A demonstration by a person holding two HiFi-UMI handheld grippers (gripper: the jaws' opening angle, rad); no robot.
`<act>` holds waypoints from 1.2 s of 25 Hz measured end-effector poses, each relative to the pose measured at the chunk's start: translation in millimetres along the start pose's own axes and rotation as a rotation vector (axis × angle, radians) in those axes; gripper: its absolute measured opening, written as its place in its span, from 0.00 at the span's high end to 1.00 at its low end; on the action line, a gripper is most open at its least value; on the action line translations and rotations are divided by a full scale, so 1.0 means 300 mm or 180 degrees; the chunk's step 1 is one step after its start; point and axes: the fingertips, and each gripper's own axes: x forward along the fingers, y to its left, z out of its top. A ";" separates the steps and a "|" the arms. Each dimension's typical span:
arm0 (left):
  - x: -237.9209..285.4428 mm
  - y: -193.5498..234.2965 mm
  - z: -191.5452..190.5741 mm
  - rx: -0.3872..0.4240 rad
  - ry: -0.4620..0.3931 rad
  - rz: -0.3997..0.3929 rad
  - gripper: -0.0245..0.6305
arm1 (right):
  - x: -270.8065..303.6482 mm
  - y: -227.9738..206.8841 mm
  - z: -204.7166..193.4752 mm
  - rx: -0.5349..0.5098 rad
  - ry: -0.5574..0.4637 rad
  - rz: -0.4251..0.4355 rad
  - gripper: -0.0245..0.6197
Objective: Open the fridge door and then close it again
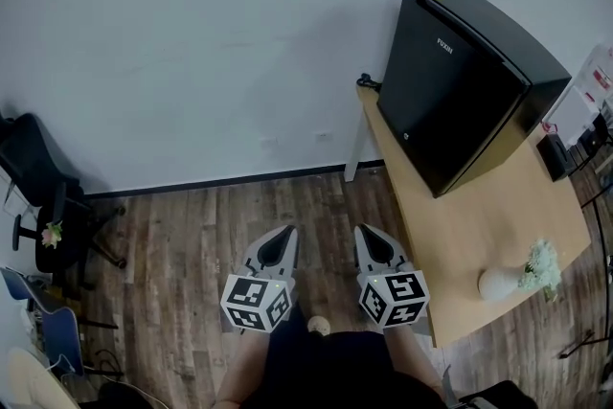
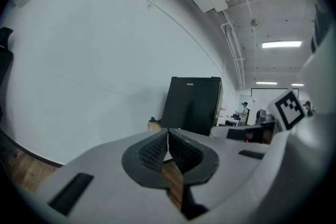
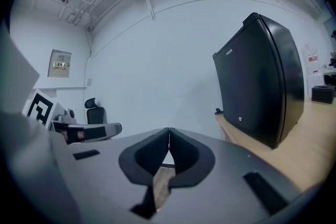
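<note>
A small black fridge (image 1: 458, 81) stands on a wooden table (image 1: 479, 225) at the right, its door shut and facing left. The fridge (image 2: 191, 105) shows ahead in the left gripper view, and the fridge (image 3: 260, 81) fills the right side of the right gripper view. My left gripper (image 1: 290, 229) and right gripper (image 1: 362, 229) hang side by side over the wooden floor, well short of the fridge. Both point toward the white wall. The left gripper (image 2: 167, 132) and the right gripper (image 3: 169, 129) each have their jaws shut with nothing between them.
A white vase with pale flowers (image 1: 522, 277) stands on the table's near end. A black office chair (image 1: 43, 196) is at the left by the wall, and a blue chair (image 1: 43, 316) lower left. Papers and dark devices (image 1: 579, 110) crowd the far right.
</note>
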 end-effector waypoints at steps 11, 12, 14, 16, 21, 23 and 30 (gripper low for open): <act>0.242 0.005 0.067 0.0087 0.0104 -0.0453 0.95 | 0.109 -0.147 0.075 0.0031 -0.0052 -0.0372 0.98; 0.271 0.011 0.078 0.0096 0.0112 -0.0495 0.95 | 0.123 -0.163 0.088 0.0035 -0.0063 -0.0415 0.98; 0.327 0.015 0.103 0.0116 0.0125 -0.0589 0.95 | 0.151 -0.197 0.114 0.0037 -0.0081 -0.0500 0.98; 0.383 0.015 0.129 0.0137 0.0133 -0.0696 0.95 | 0.176 -0.230 0.143 0.0029 -0.0099 -0.0583 0.98; 0.512 0.026 0.199 0.0193 0.0140 -0.0952 0.95 | 0.253 -0.296 0.216 -0.0043 -0.0105 -0.0763 0.98; 0.556 0.034 0.222 0.0209 0.0146 -0.1040 0.95 | 0.281 -0.315 0.247 -0.0099 -0.0110 -0.0825 0.98; 0.679 0.057 0.289 0.0267 0.0169 -0.1333 0.95 | 0.362 -0.379 0.364 -0.0370 -0.0103 -0.1080 0.98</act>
